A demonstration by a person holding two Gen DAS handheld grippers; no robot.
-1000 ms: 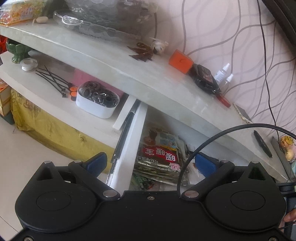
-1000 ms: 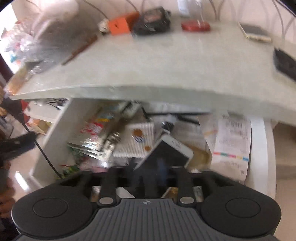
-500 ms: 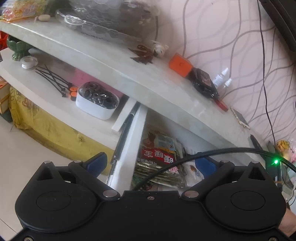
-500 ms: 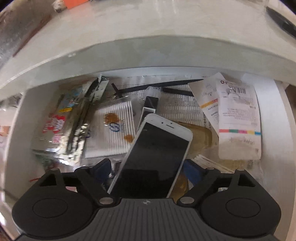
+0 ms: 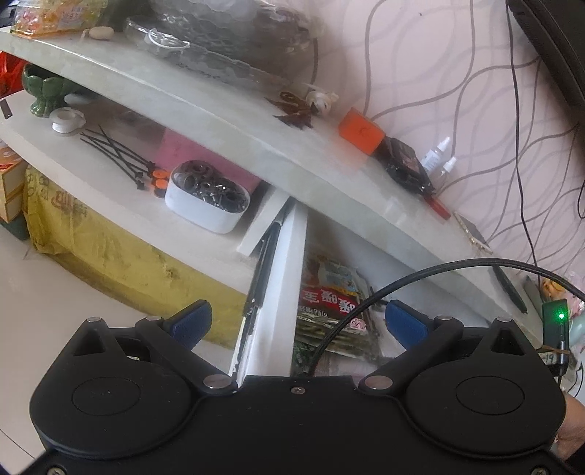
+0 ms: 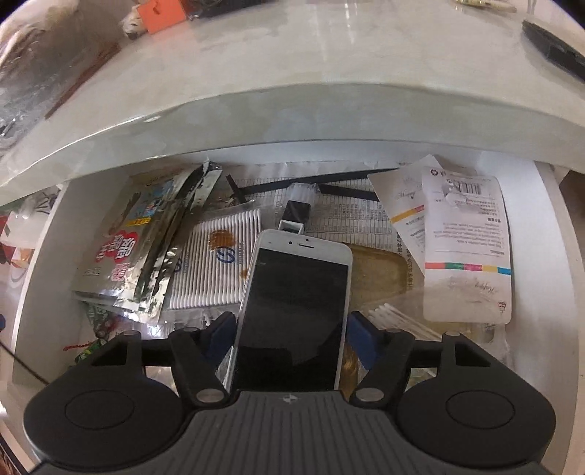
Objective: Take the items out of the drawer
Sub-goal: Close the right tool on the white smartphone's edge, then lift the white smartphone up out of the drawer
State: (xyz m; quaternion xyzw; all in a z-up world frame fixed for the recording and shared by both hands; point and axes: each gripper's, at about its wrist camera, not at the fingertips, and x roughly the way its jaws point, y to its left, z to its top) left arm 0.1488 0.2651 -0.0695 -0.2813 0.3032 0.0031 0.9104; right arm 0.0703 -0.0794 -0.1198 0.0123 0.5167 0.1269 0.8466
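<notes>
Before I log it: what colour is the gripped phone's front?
White bezel, black screen on the phone; right wrist view.

Barcode on white card [image 6: 466, 248]; red Chinese chars on foil packet [image 5: 331, 297], unreadable; "19" on tag [image 5: 548, 358].

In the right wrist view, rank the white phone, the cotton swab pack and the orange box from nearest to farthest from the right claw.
1. White phone: between the fingers of the right claw, over the open drawer.
2. Cotton swab pack: left of the phone, lying in the drawer.
3. Orange box: far upper left, on the countertop.
</notes>
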